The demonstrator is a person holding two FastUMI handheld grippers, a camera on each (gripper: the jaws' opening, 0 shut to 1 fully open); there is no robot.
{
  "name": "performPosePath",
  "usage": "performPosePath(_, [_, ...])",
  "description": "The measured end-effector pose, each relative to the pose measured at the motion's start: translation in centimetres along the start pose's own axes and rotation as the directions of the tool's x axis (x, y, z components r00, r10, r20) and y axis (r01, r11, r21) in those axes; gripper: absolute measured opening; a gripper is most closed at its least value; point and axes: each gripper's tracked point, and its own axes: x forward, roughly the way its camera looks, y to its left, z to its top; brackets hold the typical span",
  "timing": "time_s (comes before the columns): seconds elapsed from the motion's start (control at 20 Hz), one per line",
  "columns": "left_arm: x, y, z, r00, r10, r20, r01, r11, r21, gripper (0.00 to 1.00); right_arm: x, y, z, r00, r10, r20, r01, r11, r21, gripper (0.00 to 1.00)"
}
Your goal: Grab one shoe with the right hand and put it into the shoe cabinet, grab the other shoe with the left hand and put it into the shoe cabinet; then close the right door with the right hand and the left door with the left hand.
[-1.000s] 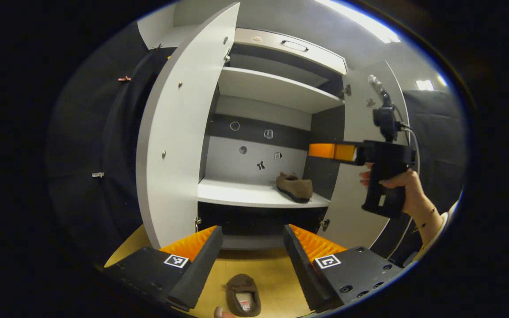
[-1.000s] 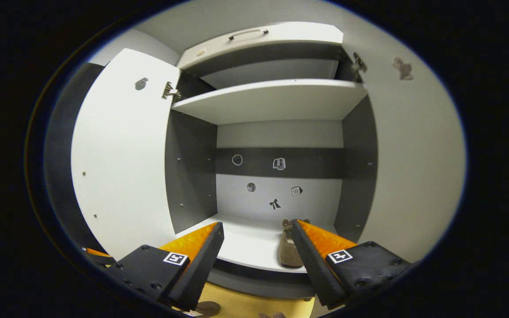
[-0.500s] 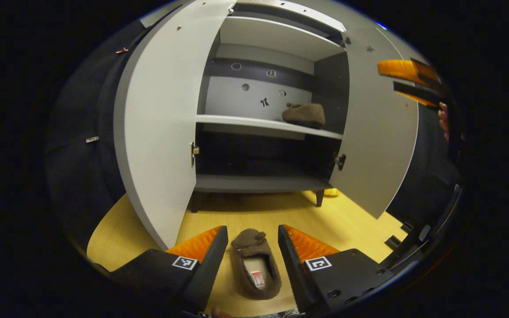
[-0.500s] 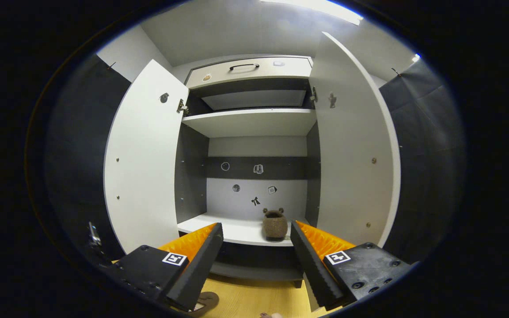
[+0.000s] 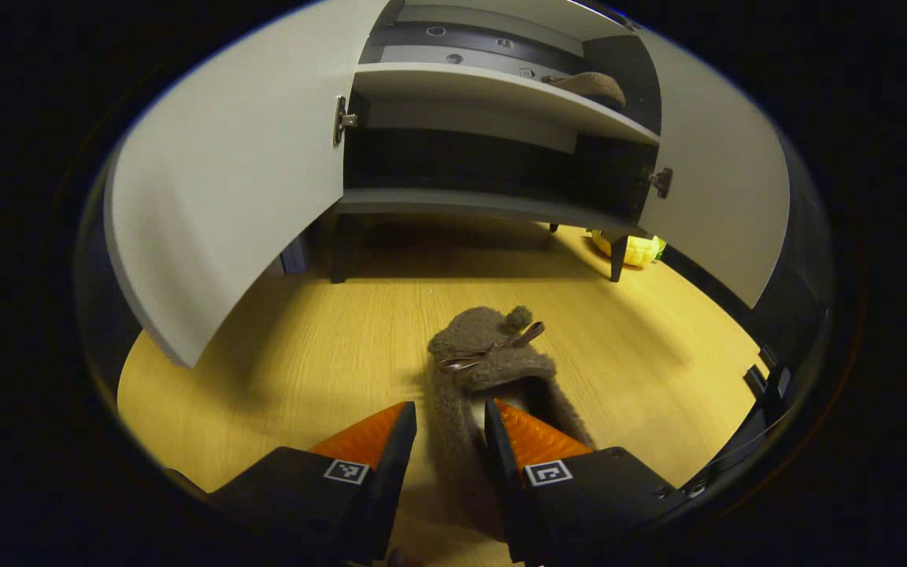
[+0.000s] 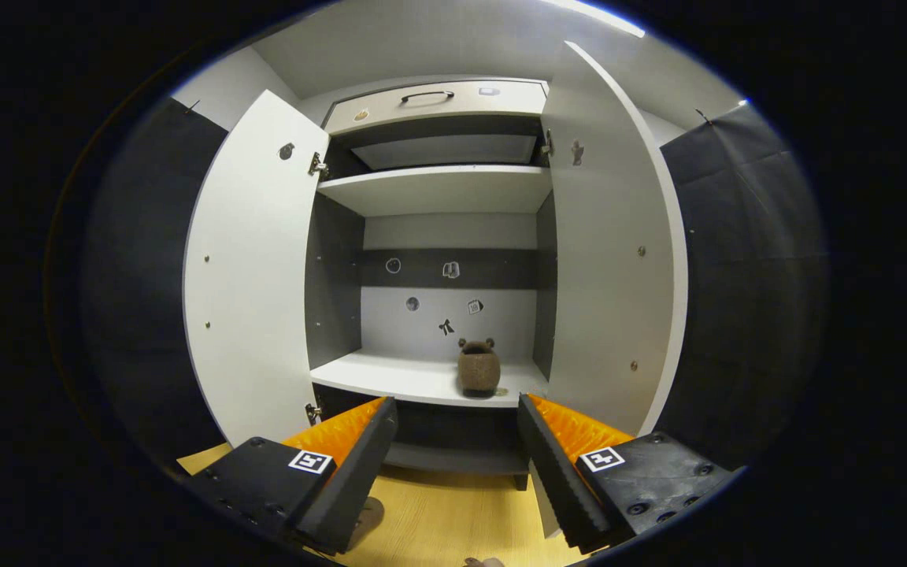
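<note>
A brown fuzzy shoe (image 5: 493,358) with a small bow lies on the yellow wooden floor (image 5: 327,346), toe toward the cabinet. My left gripper (image 5: 449,413) is low over its heel end and open. One finger is outside the shoe's left side and the other stands in its opening; a strip of floor shows between the outer finger and the shoe. The matching shoe (image 6: 477,368) (image 5: 587,83) rests on the cabinet's middle shelf (image 6: 414,382), at its right. My right gripper (image 6: 457,405) hangs open in front of the cabinet, holding nothing.
Both cabinet doors stand open: the left door (image 6: 257,276) (image 5: 225,189) and the right door (image 6: 611,260) (image 5: 721,189). A drawer with a handle (image 6: 430,96) tops the cabinet. A yellow object (image 5: 634,248) lies on the floor by a cabinet leg.
My left gripper has dropped down to the floor shoe and its fingers have narrowed around the shoe's side. The right gripper has backed away from the shelf, leaving the other shoe there.
</note>
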Motion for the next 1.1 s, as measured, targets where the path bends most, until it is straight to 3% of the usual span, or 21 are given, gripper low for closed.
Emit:
performPosePath(0.15, [1.2,-0.2,0.5,1.000,0.000,0.019,0.000,1.000,-0.026,0.56,0.5,0.6,-1.5,0.999,0.026,-0.046,-0.026,1.000,-0.011,0.98])
performPosePath(0.25, [1.9,-0.6,0.4,1.000,-0.016,0.017,0.017,0.999,-0.031,0.48,0.8,0.5,-2.0,0.997,0.042,-0.065,-0.043,0.999,-0.016,0.98])
performPosePath(0.3, [2.1,0.0,0.7,0.999,0.021,0.026,-0.020,0.999,-0.032,0.35,1.0,0.6,-2.3,0.996,0.051,-0.074,-0.052,0.998,-0.018,0.98])
performPosePath(0.35, [2.2,0.4,0.7,0.999,0.045,0.025,-0.044,0.999,-0.029,0.28,1.1,0.7,-2.5,0.995,0.058,-0.082,-0.059,0.998,-0.020,0.98])
performPosePath(0.4, [2.2,0.2,0.8,0.999,0.046,0.024,-0.046,0.999,-0.022,0.12,1.3,0.5,-2.8,0.994,0.060,-0.089,-0.062,0.998,-0.022,0.98])
performPosePath(0.55, [2.0,0.0,0.8,0.999,0.044,0.001,-0.044,0.999,0.027,0.06,1.7,0.4,-3.4,0.991,0.072,-0.110,-0.074,0.997,-0.009,0.98])
performPosePath(0.75, [-0.1,-0.3,2.4,0.999,0.033,-0.005,-0.033,0.999,0.020,0.05,1.8,0.8,-3.0,0.990,0.097,-0.100,-0.098,0.995,-0.003,0.98])
performPosePath(0.95, [-7.7,-1.2,7.5,0.996,0.033,0.077,-0.036,0.999,0.035,0.05,2.0,1.2,-1.9,0.991,0.121,-0.064,-0.122,0.993,-0.005,0.98])
performPosePath(1.1, [-14.2,-1.2,13.1,0.983,0.076,0.169,-0.082,0.996,0.025,0.05,2.9,1.9,-0.9,0.988,0.151,-0.029,-0.151,0.989,0.006,0.98])
